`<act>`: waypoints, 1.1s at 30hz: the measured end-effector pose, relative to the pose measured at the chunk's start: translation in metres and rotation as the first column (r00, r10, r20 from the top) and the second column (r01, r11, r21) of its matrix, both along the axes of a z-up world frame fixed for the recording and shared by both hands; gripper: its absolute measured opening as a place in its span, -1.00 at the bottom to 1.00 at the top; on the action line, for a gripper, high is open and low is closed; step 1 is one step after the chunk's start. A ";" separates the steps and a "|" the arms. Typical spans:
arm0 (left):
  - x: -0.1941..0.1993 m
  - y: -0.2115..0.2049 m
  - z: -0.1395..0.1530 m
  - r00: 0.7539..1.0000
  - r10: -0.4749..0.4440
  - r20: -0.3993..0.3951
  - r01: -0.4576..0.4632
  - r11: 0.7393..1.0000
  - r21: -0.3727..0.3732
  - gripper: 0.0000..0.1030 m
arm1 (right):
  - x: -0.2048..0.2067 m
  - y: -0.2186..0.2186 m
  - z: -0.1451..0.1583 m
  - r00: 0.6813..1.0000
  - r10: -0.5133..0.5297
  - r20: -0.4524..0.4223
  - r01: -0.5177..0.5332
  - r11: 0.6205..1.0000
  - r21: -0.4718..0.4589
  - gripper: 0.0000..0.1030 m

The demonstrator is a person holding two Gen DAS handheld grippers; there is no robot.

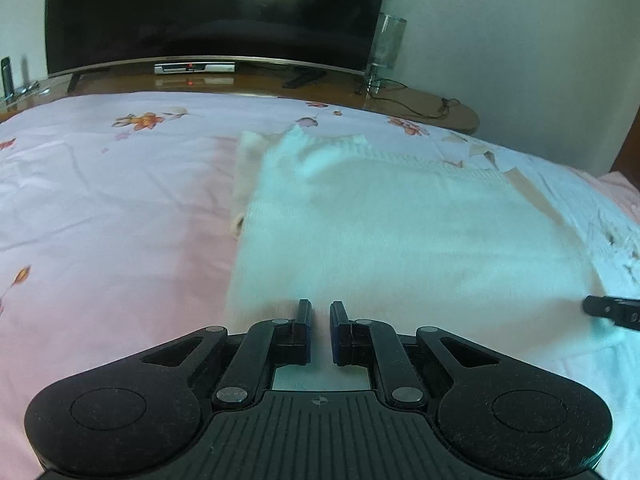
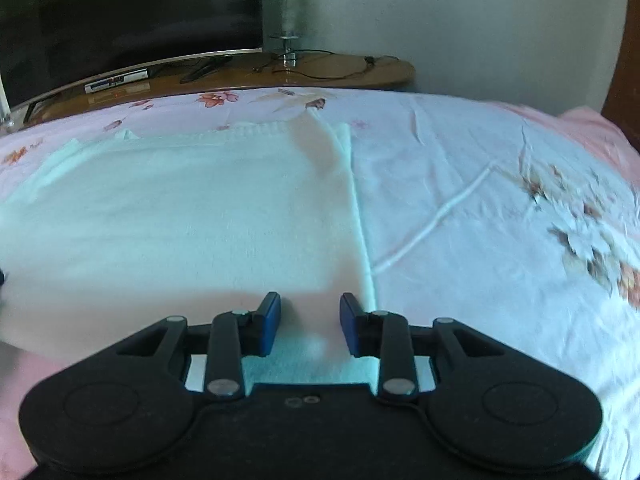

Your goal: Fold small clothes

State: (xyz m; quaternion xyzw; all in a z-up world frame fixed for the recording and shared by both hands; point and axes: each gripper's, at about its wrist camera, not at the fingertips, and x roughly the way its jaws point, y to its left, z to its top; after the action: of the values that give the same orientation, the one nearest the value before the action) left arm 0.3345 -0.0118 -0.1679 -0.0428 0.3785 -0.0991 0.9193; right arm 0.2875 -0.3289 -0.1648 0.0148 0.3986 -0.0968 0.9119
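Note:
A white knitted garment (image 1: 380, 220) lies flat on the pink floral bedsheet (image 1: 100, 200), its sleeves folded in. My left gripper (image 1: 320, 312) is over the garment's near edge, towards its left side, jaws a narrow gap apart with cloth seen between them. My right gripper (image 2: 310, 308) is over the near edge of the same garment (image 2: 180, 220), towards its right side, jaws open, cloth under them. The right gripper's tip shows at the right edge of the left wrist view (image 1: 612, 310).
A dark TV (image 1: 216, 12) stands on a wooden stand (image 1: 420, 104) beyond the bed, with a set-top box (image 1: 194, 68), a glass lamp (image 1: 386, 48) and cables. The pale wall is behind. The bedsheet (image 2: 500, 220) stretches to the right of the garment.

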 end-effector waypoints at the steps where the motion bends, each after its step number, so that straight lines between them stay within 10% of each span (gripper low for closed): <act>1: -0.004 -0.003 0.002 1.000 -0.008 -0.003 0.008 1.000 -0.014 -0.81 | -0.003 0.005 0.001 1.000 0.010 0.009 -0.010 1.000 0.008 -0.32; 11: -0.022 -0.042 -0.012 0.998 -0.067 -0.014 0.066 0.997 -0.025 -0.81 | -0.012 0.092 -0.004 0.984 0.179 0.023 -0.179 0.984 0.019 -0.31; 33: -0.029 -0.009 -0.005 0.998 -0.045 -0.047 0.043 0.998 -0.037 -0.81 | -0.030 0.016 -0.005 1.000 0.019 -0.017 -0.019 1.000 -0.005 -0.27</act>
State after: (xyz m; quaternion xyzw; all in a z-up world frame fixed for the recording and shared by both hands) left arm 0.3058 -0.0210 -0.1728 -0.0532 0.3992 -0.1250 0.9067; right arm 0.2574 -0.3124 -0.1694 0.0077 0.4059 -0.0892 0.9095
